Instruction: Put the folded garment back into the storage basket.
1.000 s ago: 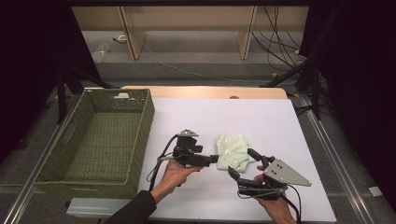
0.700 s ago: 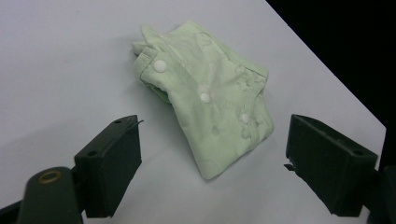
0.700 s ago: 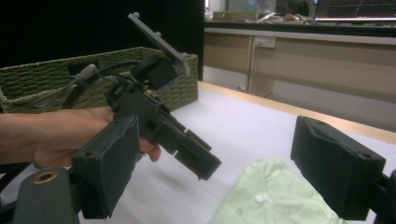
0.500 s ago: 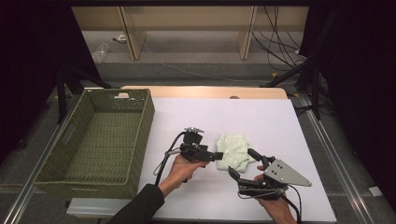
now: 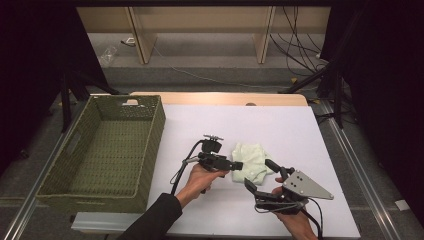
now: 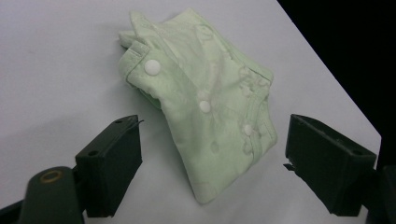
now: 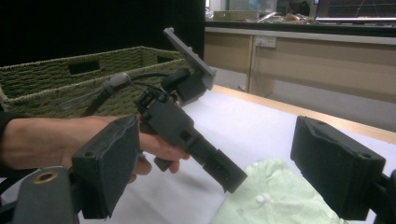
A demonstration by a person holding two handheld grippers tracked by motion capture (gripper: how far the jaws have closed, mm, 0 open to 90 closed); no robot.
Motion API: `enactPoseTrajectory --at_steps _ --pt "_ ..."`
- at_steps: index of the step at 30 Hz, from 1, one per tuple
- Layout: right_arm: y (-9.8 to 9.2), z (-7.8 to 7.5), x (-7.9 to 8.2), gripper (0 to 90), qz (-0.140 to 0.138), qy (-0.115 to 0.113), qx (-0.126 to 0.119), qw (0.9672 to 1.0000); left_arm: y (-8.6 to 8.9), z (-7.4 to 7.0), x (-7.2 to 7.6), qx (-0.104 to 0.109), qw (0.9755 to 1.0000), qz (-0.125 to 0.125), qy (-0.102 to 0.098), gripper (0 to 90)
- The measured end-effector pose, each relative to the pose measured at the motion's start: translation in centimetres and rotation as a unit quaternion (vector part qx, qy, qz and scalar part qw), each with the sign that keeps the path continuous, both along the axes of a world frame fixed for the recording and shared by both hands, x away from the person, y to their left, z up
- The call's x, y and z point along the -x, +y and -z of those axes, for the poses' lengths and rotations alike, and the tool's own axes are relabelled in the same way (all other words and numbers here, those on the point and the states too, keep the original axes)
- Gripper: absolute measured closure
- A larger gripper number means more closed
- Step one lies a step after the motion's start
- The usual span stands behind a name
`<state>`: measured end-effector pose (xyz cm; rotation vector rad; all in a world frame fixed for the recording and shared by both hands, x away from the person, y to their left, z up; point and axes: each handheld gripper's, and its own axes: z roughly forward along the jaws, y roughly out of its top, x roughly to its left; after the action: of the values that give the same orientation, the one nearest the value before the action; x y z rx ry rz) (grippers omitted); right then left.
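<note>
No readable writing or brand marks anywhere; the garment's faint print is too washed out to make out. Woven green basket (image 5: 102, 150) sits at the table's left, nothing visible inside it, cut-out handles in its end walls, also seen behind the left hand in the right gripper view (image 7: 56, 77). Pale green folded baby garment (image 5: 251, 162) lies on the white table (image 5: 280, 125) right of the basket, well apart from it, three white snap buttons along one edge in the left gripper view (image 6: 205, 107). Left gripper (image 5: 235, 165) held in the left hand (image 5: 200, 177), its tip at the garment's left edge; in its own view the jaws stand wide apart with the garment lying between them on the table, gripping nothing. Right gripper (image 5: 262, 175) held in the right hand (image 5: 295, 220), near the garment's lower right corner, jaws spread wide, nothing held; grey three-cornered plate (image 5: 306, 185) on top. Cannot tell whether either gripper touches the cloth
</note>
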<state>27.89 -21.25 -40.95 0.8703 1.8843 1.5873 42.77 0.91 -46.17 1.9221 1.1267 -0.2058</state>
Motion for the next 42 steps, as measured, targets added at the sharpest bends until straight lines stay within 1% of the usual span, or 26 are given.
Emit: enactPoseTrajectory --at_steps 2,7,10,12,15,25,31,36,39,42 --pt "0.0 0.0 0.0 16.6 0.0 0.0 0.0 1.0 -0.1 0.1 -0.1 -0.002 1.0 -0.002 0.001 17.7" --pt "0.0 0.0 0.0 16.6 -0.001 0.001 0.0 1.0 -0.4 0.5 -0.5 -0.004 0.9999 -0.002 0.012 17.8" --pt "0.0 0.0 0.0 16.6 -0.001 0.0 0.0 1.0 -0.6 0.6 -0.8 0.001 0.9998 -0.003 0.019 18.3" --pt "0.0 0.0 0.0 16.6 -0.001 0.0 -0.001 1.0 -0.8 0.6 -0.9 -0.001 0.9998 -0.005 0.021 18.5" --pt "0.0 0.0 0.0 16.6 -0.001 0.001 -0.002 1.0 -1.1 0.7 -1.0 -0.004 0.9998 -0.003 0.02 18.5" --pt "0.0 0.0 0.0 16.7 -0.001 0.001 -0.002 1.0 -2.0 1.1 -1.3 -0.014 0.9995 0.003 0.028 19.2" --pt "0.0 0.0 0.0 16.6 -0.001 0.0 -0.002 1.0 -2.5 1.3 -1.4 -0.013 0.9994 0.006 0.033 20.4" --pt "-0.1 0.0 0.0 16.7 -0.001 0.0 -0.004 1.0 -2.9 1.5 -1.5 -0.016 0.9993 0.009 0.033 21.0" --pt "-0.1 0.0 0.0 16.7 -0.001 0.001 -0.002 1.0 -3.1 1.6 -1.6 -0.016 0.9993 0.005 0.033 22.4" --pt "-0.1 0.0 0.0 16.7 -0.001 0.0 -0.002 1.0 -3.3 1.6 -1.6 -0.016 0.9993 0.007 0.033 24.0"
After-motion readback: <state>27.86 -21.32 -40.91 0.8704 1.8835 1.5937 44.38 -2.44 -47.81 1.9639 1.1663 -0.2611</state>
